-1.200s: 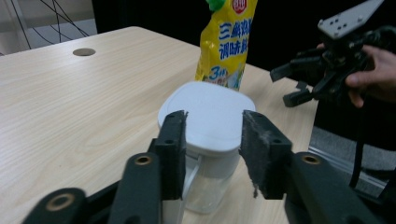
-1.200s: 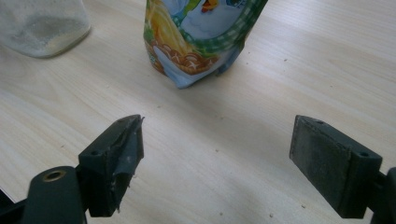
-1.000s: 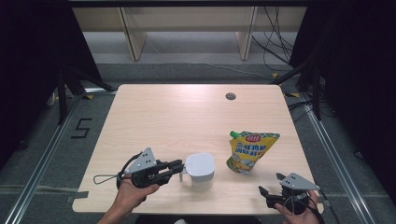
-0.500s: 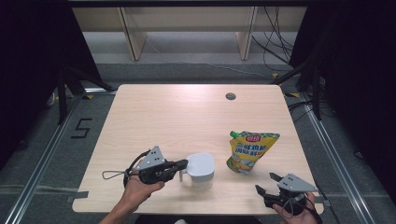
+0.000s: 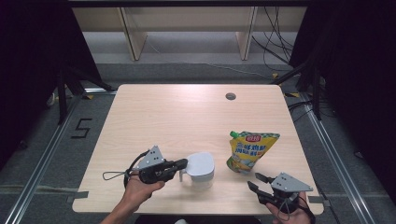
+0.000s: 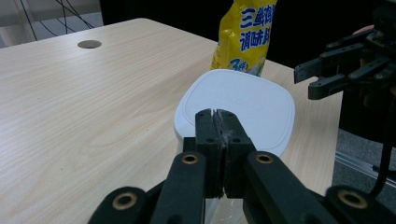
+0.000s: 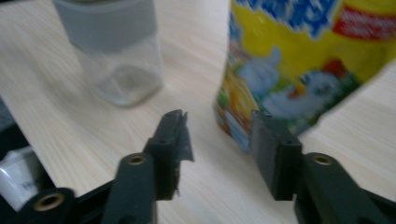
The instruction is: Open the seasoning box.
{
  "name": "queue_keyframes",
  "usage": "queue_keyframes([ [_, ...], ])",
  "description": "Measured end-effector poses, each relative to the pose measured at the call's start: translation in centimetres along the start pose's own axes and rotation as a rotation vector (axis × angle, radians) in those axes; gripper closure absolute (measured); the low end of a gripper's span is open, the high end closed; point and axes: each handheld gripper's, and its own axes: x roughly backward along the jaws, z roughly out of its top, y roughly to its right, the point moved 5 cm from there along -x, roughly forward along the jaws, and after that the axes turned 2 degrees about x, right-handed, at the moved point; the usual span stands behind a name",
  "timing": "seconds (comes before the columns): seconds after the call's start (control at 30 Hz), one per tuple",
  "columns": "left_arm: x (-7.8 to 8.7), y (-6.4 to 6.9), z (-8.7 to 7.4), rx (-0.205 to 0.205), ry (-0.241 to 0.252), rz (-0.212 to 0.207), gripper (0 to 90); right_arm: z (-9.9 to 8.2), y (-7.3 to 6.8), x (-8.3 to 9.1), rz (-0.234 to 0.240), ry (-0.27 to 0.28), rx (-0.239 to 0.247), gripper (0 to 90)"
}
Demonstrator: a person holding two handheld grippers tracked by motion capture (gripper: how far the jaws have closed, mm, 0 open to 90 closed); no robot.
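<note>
A clear container with a white lid (image 5: 201,167) and a side handle stands near the table's front edge. My left gripper (image 5: 183,163) reaches it from the left. Its jaws are shut, and their tips (image 6: 215,112) lie at the near rim of the lid (image 6: 243,100). A yellow sauce pouch (image 5: 251,149) lies to the container's right. My right gripper (image 5: 254,181) is at the front right corner, pointing toward the pouch (image 7: 299,60). Its jaws have just been closing but still stand apart (image 7: 219,121), with only bare table between them.
The light wooden table (image 5: 187,116) has a round cable hole (image 5: 230,96) at the back right. A shelf and cables lie on the floor beyond it. In the left gripper view the right gripper (image 6: 313,79) shows past the lid, near the table's edge.
The right gripper's jaws have narrowed and it has shifted slightly toward the pouch. The left gripper stays at the container, its jaws now fully together.
</note>
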Motion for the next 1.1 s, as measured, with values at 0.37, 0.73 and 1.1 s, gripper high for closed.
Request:
queue_keyframes([
  [0.37, 0.0, 0.0, -0.1, -0.002, -0.001, 0.004, 86.7, 3.2, -3.3, -2.0, 0.119, 0.091, 0.079, 82.3],
  [0.73, 0.1, -0.1, -0.2, -0.005, 0.001, 0.0, 87.5, 5.3, -4.3, -4.5, 0.169, 0.079, 0.146, 88.8],
  [1.1, 0.3, -0.3, -0.4, -0.002, -0.003, -0.005, 88.7, 6.5, -4.6, -5.8, 0.178, 0.09, 0.183, 89.8],
])
